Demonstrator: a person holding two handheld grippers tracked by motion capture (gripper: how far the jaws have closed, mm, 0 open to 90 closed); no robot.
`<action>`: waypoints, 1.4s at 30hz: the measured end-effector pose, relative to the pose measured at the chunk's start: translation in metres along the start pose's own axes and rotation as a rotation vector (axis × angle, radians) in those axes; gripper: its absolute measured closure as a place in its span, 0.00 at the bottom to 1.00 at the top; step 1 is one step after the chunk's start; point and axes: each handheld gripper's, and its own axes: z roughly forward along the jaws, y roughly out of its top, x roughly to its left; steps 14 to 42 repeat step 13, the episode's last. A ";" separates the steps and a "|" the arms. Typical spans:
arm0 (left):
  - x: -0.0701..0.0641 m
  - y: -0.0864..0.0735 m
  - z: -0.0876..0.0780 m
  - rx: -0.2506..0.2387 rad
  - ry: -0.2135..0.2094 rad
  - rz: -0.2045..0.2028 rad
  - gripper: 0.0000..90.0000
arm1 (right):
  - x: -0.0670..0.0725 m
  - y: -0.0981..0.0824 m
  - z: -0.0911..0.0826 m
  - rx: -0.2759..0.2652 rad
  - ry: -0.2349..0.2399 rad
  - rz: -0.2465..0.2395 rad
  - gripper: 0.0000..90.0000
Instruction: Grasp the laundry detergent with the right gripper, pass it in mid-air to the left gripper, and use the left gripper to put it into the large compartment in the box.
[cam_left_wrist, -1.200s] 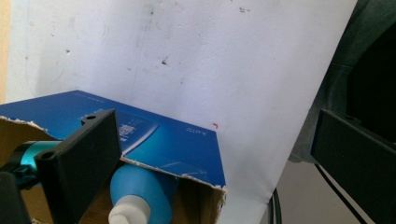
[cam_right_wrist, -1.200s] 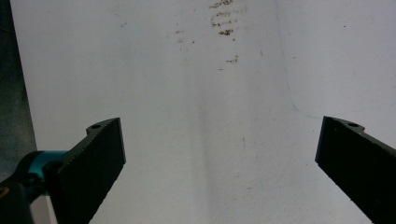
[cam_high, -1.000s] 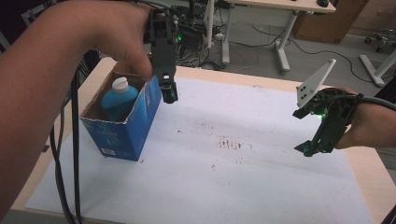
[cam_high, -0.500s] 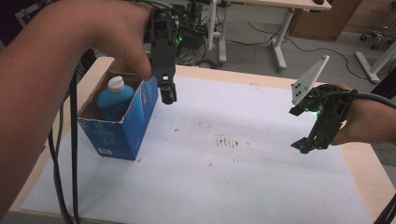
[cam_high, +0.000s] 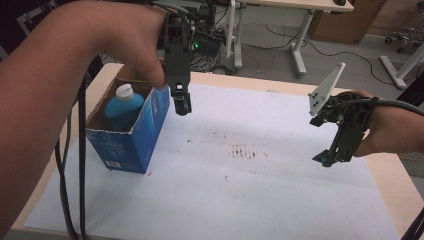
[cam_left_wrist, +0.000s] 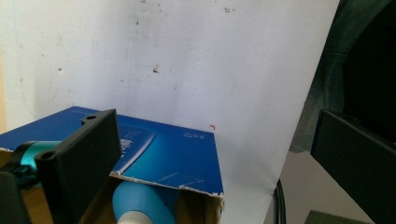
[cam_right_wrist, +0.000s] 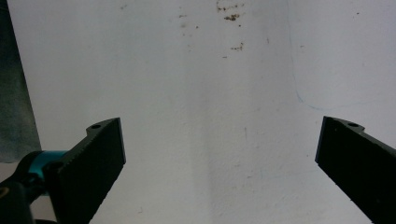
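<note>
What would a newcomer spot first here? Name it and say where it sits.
The open blue cardboard box at the table's left, with a blue white-capped bottle standing inside. Next, the left gripper hanging open above the box's right edge. The right gripper hovers open over the stained white sheet at the far right.

Print on the blue box (cam_high: 131, 145) is too small to read.

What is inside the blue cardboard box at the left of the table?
A blue bottle with a white cap stands inside the blue box. The box walls cover its lower part, so whether anything else lies beside or under it cannot be seen.
</note>
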 end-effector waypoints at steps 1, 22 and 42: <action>0.000 0.000 0.000 0.002 -0.001 0.000 0.02 | 0.000 0.000 0.000 0.003 0.000 0.001 0.01; 0.000 0.004 0.004 0.011 -0.004 0.016 0.02 | -0.001 0.001 -0.001 0.004 -0.003 0.003 0.01; 0.000 0.004 0.004 0.011 -0.004 0.016 0.02 | -0.001 0.001 -0.001 0.004 -0.003 0.003 0.01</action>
